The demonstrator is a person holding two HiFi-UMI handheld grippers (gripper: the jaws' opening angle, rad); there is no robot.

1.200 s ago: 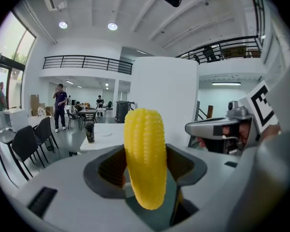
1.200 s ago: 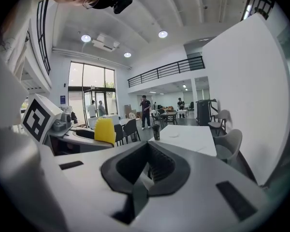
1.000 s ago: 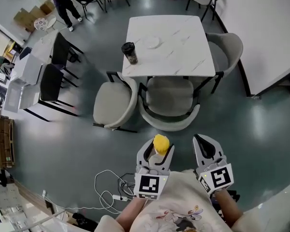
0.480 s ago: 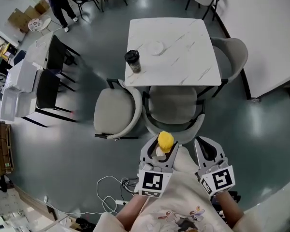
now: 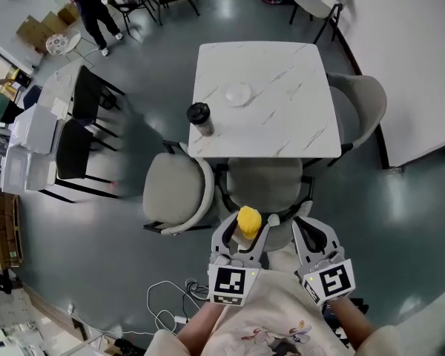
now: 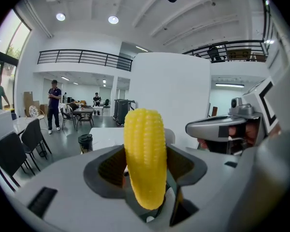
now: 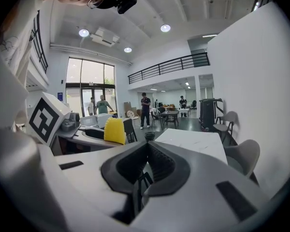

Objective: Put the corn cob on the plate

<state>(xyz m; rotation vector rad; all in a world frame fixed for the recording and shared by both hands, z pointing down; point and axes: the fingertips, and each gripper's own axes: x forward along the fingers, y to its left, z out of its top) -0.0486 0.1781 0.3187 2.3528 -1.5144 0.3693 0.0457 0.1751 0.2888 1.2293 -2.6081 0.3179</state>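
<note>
1. Corn cob (image 5: 248, 220): upright, clamped in our left gripper (image 5: 239, 236), as before.
2. Right gripper (image 5: 311, 237): jaws together, nothing between them.
3. Counter (image 5: 282, 124): nearer than 1 second ago; both grippers have advanced to the near chair (image 5: 265, 180).
4. Plate (image 5: 238, 93): on the counter beyond the lidded cup (image 5: 199, 119), still well apart from the cob. We judge the carry unfinished.
</note>
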